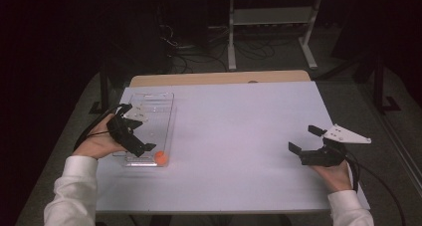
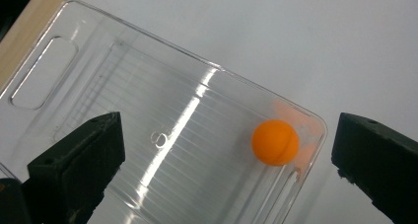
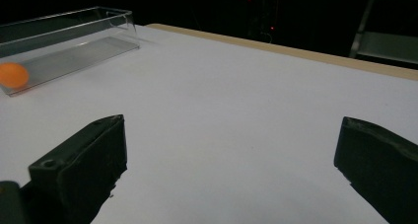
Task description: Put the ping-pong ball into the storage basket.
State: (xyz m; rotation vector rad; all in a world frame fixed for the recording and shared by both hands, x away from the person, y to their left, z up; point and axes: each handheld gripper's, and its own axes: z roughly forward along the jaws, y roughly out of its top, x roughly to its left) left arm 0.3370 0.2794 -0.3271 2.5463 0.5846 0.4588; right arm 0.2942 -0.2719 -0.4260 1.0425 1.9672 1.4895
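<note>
An orange ball point(image 1: 160, 157) lies in the near corner of a clear plastic tray point(image 1: 168, 117) at the left of the white table. My left gripper point(image 1: 135, 129) hovers over the tray's near half, open and holding nothing. In the left gripper view the ball point(image 2: 275, 141) rests on the tray floor point(image 2: 148, 86) below the left gripper point(image 2: 226, 169), nearer its right jaw and touching neither. My right gripper point(image 1: 304, 139) stands open and empty at the table's right, low over bare surface. The right gripper view looks past the right gripper point(image 3: 229, 169) to the ball point(image 3: 12, 75) and the tray point(image 3: 74, 56) far off.
The white table top point(image 1: 239, 136) ends in a wooden strip point(image 1: 219, 78) at its far edge. Behind it are a dark floor with loose cables point(image 1: 189, 52) and a grey metal stand point(image 1: 271, 27). The person's white sleeves point(image 1: 74, 191) come in at the bottom.
</note>
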